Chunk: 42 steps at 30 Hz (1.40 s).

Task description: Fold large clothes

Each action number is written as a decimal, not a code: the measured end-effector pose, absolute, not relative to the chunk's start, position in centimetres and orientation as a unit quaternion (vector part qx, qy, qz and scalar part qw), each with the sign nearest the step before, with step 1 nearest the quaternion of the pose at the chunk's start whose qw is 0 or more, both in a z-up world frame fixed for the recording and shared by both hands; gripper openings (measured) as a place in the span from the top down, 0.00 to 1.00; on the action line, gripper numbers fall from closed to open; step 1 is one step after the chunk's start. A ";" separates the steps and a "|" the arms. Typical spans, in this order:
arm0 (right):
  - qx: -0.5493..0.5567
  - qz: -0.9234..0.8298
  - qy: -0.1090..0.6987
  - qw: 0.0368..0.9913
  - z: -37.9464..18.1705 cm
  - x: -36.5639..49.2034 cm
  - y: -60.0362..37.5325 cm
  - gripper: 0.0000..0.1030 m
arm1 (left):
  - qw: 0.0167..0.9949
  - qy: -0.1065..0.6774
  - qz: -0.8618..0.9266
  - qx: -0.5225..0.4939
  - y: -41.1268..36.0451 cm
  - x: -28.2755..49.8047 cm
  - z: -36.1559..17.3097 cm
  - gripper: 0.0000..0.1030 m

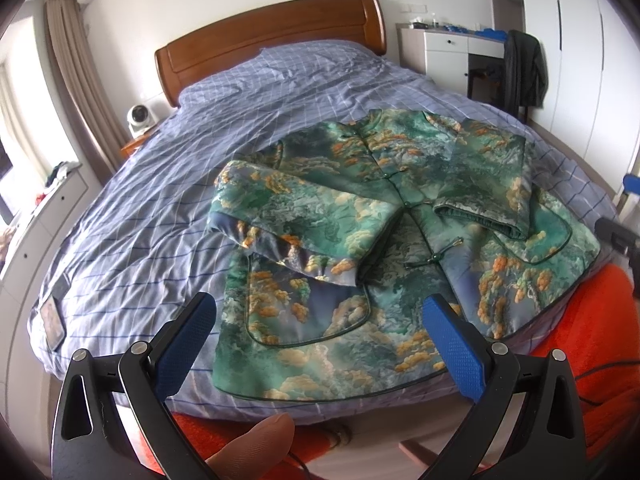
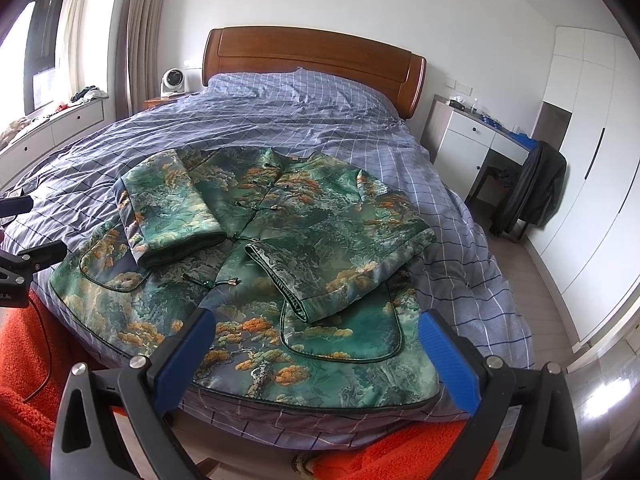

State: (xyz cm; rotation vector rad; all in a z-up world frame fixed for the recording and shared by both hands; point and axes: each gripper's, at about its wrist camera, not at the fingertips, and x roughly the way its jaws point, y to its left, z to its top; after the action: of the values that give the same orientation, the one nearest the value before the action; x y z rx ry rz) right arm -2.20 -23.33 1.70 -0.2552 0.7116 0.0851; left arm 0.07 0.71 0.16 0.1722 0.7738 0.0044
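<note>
Left gripper (image 1: 320, 316): spread wide, empty, above hem.
Right gripper (image 2: 316, 332): same.
Jacket (image 2: 256, 240): sleeves folded in.
Next: likely pinch hem, fold toward collar.

Ahead of my left gripper (image 1: 320, 340), with its blue pads on black arms, I see a jacket (image 1: 400, 216) in green brocade with orange-gold clouds. Under it lies a lavender duvet (image 1: 160, 216) checked in white and navy. Beyond that stands a reddish-brown headboard (image 1: 272, 40).
</note>
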 end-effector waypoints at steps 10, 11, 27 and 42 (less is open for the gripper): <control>-0.192 0.108 0.355 0.909 -0.8 3.2 -24.9 0.00 | 0.921 0.381 0.000 0.077 0.3 0.2 -0.1 0.00; -0.213 0.120 0.360 0.900 -2.0 4.2 -24.2 0.00 | 0.921 0.381 0.000 0.077 0.2 0.2 -0.1 0.00; -0.082 0.164 0.432 0.883 -6.0 13.2 -27.4 0.88 | 0.906 0.418 0.016 0.061 1.9 0.4 -1.8 0.00; -0.012 -0.233 0.374 0.898 1.0 10.2 -53.1 0.49 | 0.883 0.395 -0.127 0.219 -0.4 8.3 -4.0 0.00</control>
State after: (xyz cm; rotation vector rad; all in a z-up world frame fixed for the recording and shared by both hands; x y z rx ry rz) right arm 10.24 -53.07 1.04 -0.0248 0.7748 -0.4831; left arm 8.28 -0.39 -3.95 0.4558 0.8231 -0.2634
